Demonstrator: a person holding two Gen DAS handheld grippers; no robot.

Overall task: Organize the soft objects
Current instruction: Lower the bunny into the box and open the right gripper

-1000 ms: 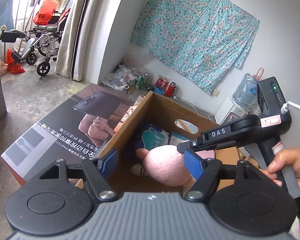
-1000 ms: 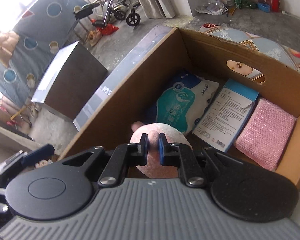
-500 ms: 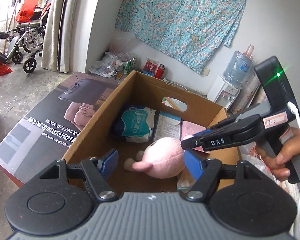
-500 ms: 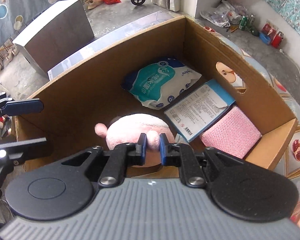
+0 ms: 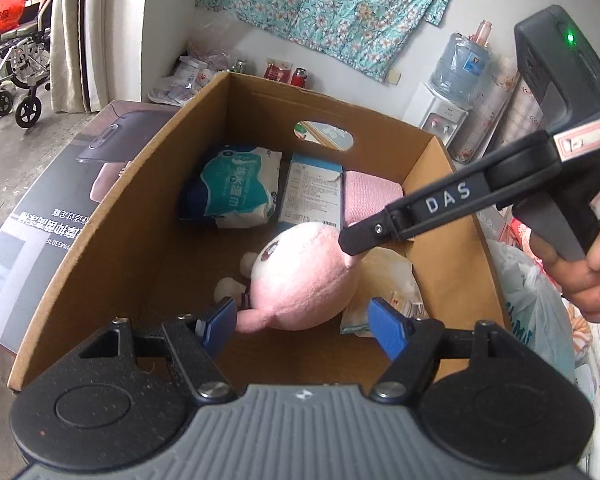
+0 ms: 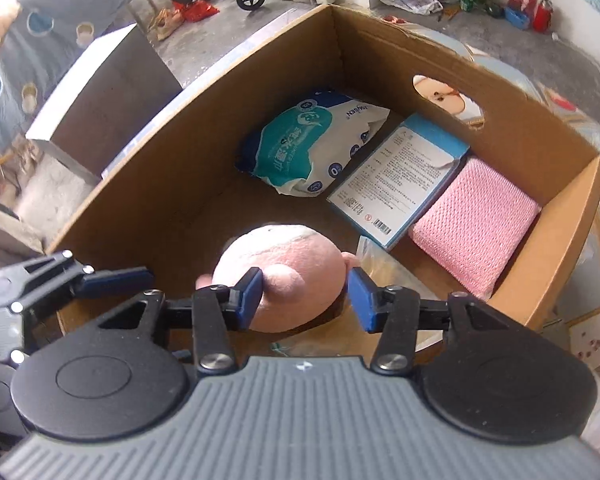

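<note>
Left wrist view looked down into the open brown cardboard box [image 5: 148, 216], where the round pink plush toy with small white paws [image 5: 300, 280] lay on the floor of the box near its front wall. My left gripper [image 5: 302, 324] hung above it with the blue pads well apart and nothing between them; the toy sat just beyond the tips. My right gripper [image 5: 350, 246] reached in from the right side, a hand [image 5: 592, 264] wrapped round its black handle, its tip at the toy's top edge.

From the right wrist view, my right gripper [image 6: 303, 294] had its jaws opening. The pink toy [image 6: 284, 276] sat between the blue pads [image 6: 250, 292]; the left pad looked to be touching the plush, while the right pad stood clear of it, so I had no grip on it.

Behind the toy, along the far wall, lay a teal and white soft pack of wet wipes [image 6: 308, 148], a flat blue and white printed carton [image 6: 400, 180] beside it, and a pink knitted cloth pad [image 6: 476, 224] in the right corner. A crumpled clear plastic wrapper [image 5: 384, 280] lay just right of the toy.
</note>
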